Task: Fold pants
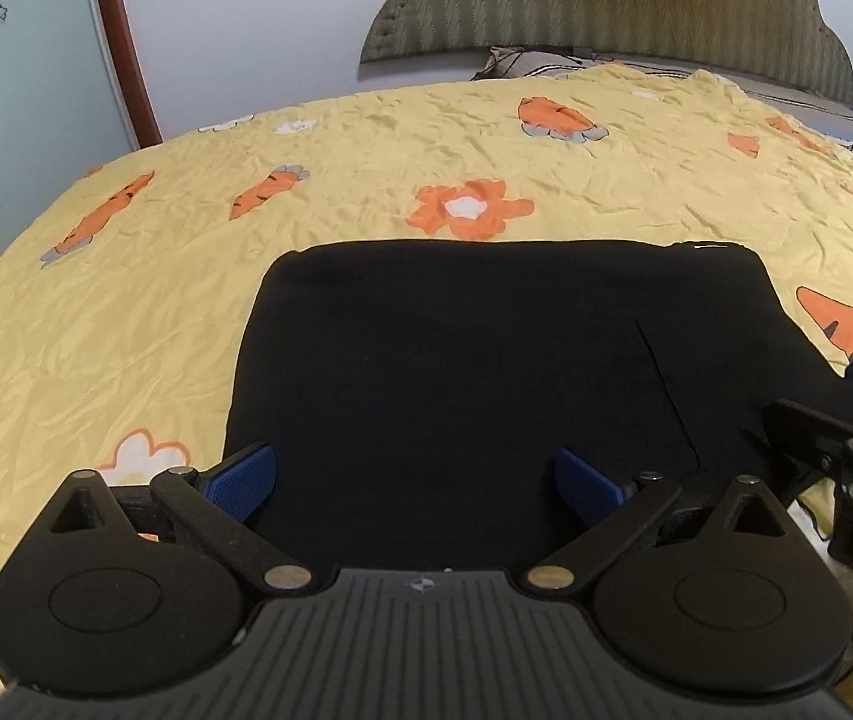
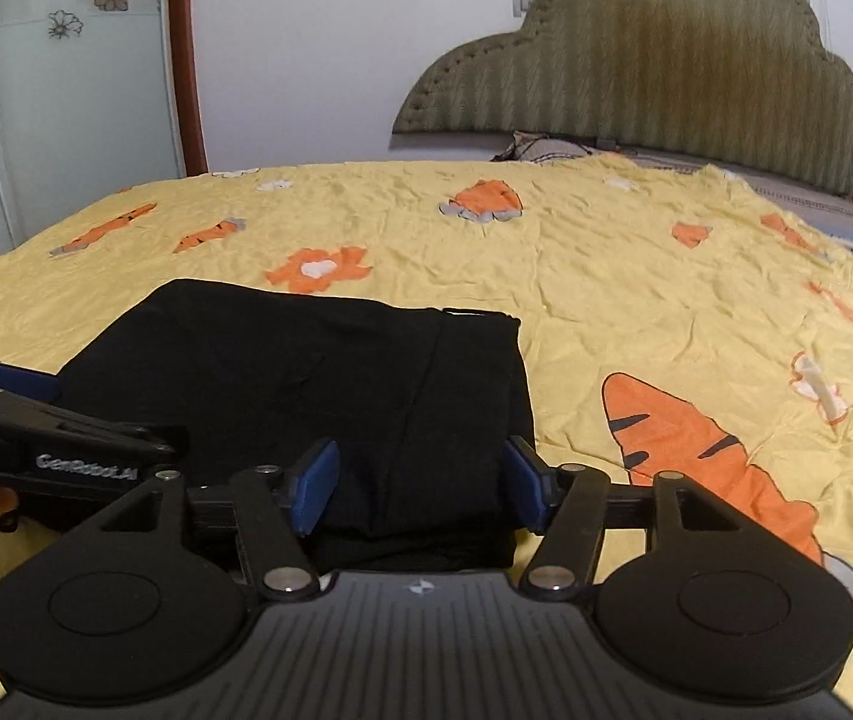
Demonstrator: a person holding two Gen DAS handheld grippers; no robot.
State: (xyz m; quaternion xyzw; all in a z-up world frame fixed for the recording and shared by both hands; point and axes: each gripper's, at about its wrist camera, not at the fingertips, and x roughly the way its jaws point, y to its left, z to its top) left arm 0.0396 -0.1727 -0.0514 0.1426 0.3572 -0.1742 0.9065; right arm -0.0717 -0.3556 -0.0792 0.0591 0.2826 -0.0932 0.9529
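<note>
Both grippers are the same build: matte black plastic with blue, finely textured pads on the fingers. The left gripper has a ribbed black housing with a small compass-like logo in the middle, two round black discs either side, and silver pivot screws on the linkage arms. The right gripper looks identical. Seen from the side, the left one carries white "GenRobot.AI" lettering, and thin black cables trail from both units.
</note>
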